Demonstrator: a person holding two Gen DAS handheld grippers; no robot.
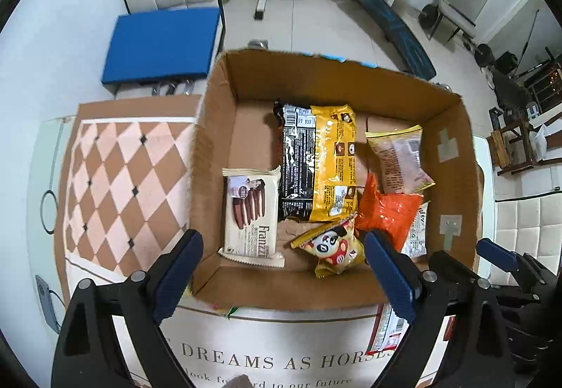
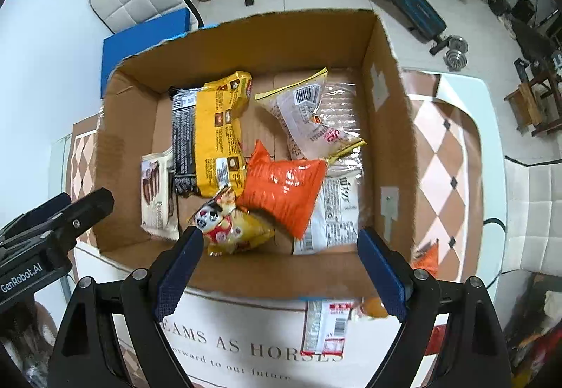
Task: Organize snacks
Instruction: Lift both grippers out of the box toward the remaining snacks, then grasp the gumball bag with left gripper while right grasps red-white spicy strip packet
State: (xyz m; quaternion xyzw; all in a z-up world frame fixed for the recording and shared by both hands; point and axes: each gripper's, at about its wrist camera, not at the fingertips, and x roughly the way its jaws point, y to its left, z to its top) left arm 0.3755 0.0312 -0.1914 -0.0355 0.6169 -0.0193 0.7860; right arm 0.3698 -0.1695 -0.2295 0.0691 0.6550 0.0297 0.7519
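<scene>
An open cardboard box (image 1: 453,156) (image 2: 386,72) holds several snack packs: a cream wafer pack (image 1: 251,212) (image 2: 156,191), a black bar (image 1: 296,159) (image 2: 183,138), a long yellow pack (image 1: 333,159) (image 2: 219,131), an orange pack (image 1: 390,209) (image 2: 284,184), a panda pack (image 1: 333,247) (image 2: 228,226) and a clear bag (image 1: 400,156) (image 2: 316,110). My left gripper (image 1: 282,272) hovers open and empty over the box's near wall. My right gripper (image 2: 279,268) is open and empty over the same wall. A red-and-white packet (image 2: 325,328) (image 1: 386,331) lies on the table before the box.
The box stands on a table with a checkered mat (image 1: 123,184) (image 2: 446,156) and a printed white cloth (image 1: 253,353). An orange pack (image 2: 426,256) and a yellow item (image 2: 374,309) lie beside the box's near right corner. Chairs and gym gear stand behind.
</scene>
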